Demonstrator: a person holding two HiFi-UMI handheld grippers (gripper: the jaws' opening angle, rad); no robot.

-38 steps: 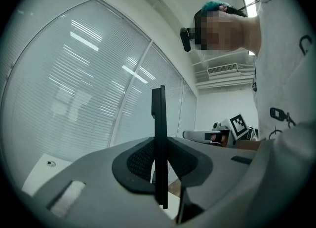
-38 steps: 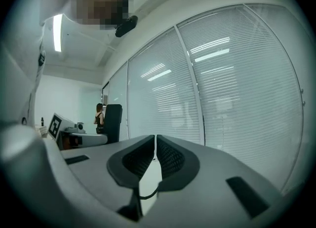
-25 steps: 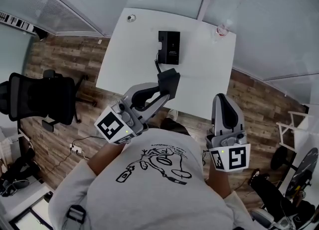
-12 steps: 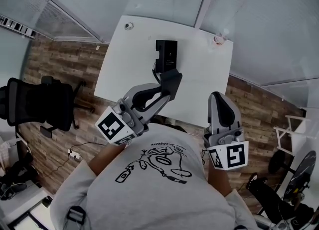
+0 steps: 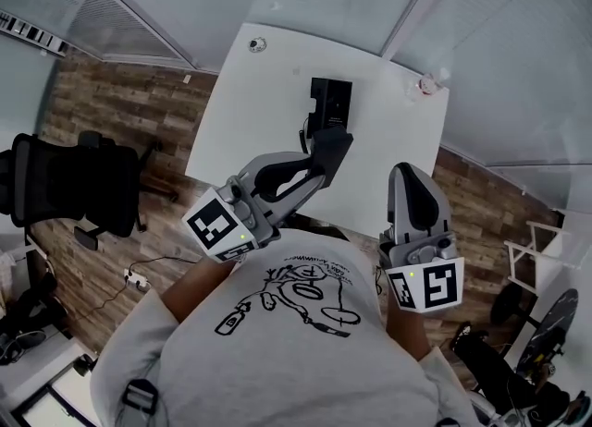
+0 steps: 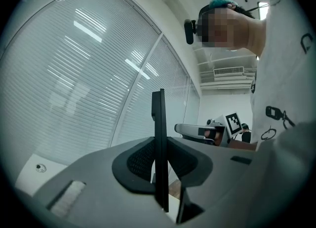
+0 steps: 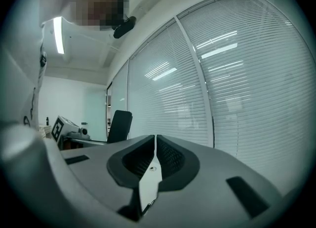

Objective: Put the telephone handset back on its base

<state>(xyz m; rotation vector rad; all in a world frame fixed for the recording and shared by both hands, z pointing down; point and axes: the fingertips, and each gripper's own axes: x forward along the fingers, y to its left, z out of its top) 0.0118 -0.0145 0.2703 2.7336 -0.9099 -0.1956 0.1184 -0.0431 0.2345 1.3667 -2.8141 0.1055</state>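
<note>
RISK: left gripper (image 5: 314, 168) clamps the handset (image 5: 333, 143) edge-on by a thin section, so it may twist or slip while being lowered; the cord (image 5: 304, 129) may snag | LOOK: slim, black, held over the table's (image 5: 250, 111) middle, just short of the base (image 5: 331, 102) near the far edge | right gripper (image 5: 413, 196) closed, empty
</note>
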